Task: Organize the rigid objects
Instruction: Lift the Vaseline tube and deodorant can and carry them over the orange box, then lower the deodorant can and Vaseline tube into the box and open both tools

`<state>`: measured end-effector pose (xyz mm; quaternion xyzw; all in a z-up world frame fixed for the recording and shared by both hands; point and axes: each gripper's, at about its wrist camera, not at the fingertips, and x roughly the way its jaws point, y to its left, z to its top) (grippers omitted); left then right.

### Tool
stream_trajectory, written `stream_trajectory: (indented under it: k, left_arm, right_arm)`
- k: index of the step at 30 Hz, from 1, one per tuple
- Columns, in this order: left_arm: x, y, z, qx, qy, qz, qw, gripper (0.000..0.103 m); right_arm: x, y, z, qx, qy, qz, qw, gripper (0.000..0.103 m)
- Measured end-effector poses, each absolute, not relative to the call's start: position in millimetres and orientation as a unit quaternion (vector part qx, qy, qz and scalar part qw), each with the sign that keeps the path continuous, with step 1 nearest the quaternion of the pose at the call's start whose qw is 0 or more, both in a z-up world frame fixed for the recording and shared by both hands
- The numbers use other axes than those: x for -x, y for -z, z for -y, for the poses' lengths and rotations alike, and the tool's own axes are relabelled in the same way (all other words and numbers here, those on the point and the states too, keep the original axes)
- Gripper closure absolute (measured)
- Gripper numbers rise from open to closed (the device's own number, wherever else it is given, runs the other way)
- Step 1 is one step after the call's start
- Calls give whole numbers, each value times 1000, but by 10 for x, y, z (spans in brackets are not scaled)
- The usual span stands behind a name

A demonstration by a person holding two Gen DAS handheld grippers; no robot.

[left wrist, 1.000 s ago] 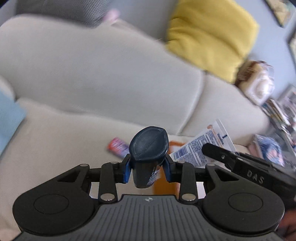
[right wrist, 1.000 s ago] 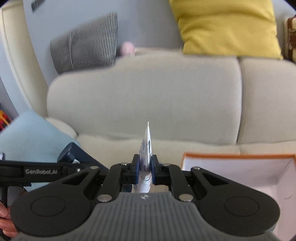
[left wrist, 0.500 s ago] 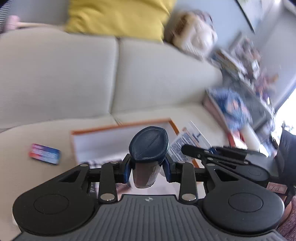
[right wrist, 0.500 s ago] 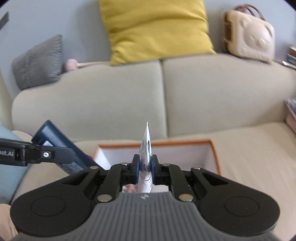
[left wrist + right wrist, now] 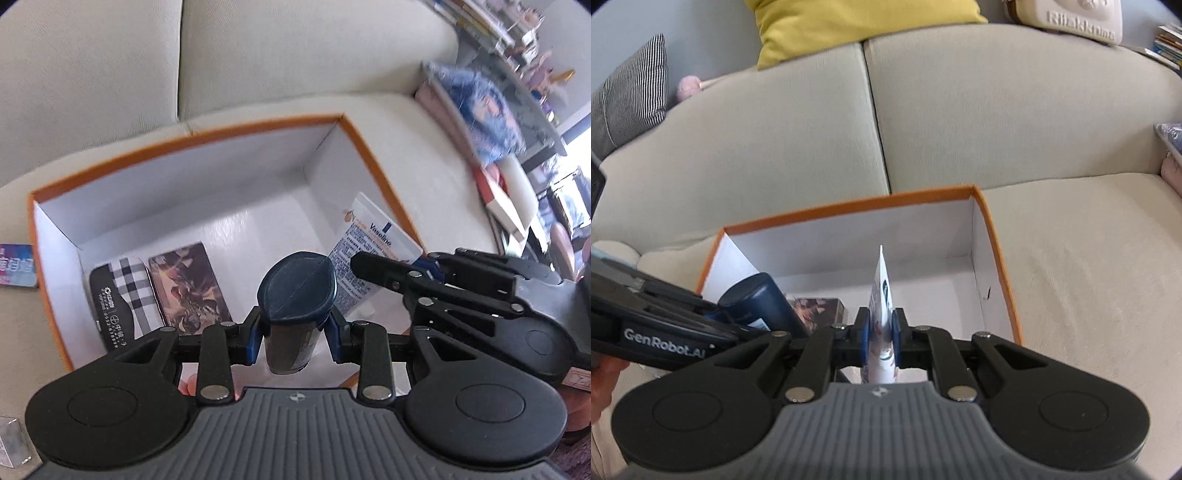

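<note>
Both tongs (image 5: 295, 334) now over box (image 5: 184, 142)

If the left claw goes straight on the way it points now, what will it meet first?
Probably the white floor of the orange box, beside the patterned card box; the left claw grips a dark blue bottle. Depth is unclear.

A cream fabric sofa (image 5: 960, 122) fills the scene, its back split into 2 cushions by a dark seam. Along the top of the backrest lean a yellow cushion (image 5: 857, 22) and a striped grey cushion (image 5: 631, 92), against a pale blue-grey wall (image 5: 701, 33). Past the sofa's right edge, stacked books (image 5: 476, 22) stand blurred, with bright daylight beyond.
</note>
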<state>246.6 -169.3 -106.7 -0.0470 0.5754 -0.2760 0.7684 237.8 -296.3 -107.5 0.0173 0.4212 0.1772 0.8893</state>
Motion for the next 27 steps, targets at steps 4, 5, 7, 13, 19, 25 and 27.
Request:
stream_trajectory:
  k: [4,5,7,13,19,25,27]
  left_arm:
    - [-2554,1271,1737,49,274,-605,746,64]
    - [-2580,1330,1750,53,275,-614,738,64]
    - [-2618,1439,1756,54,268,-632,725,64]
    - [-2811,1549,1773,70,255,-648,714,64]
    - [-2919,1715,1843,81,224,-653,718,64]
    - [-2925,1836,1884,63,194,-663,720,62]
    - [-2902,1842,1874,56,190,-661,724,58]
  right_arm:
    - [-2462,1207,2996,-28,-180,-437,881,91]
    - [-2475,1235,3003,-32,-181,-441,879,91]
    - [-2508,1284,3006,-38,-182,-447,875,91]
    - [-2620,1423,3012,-54,-183,-463,866,91]
    - [-2716,1526,3003,-56,-174,-489,853,91]
    - [-2742,1521,2957,-30,-188,-507,841,91]
    - [-2756,1517,2947,-25,-194,-510,838,91]
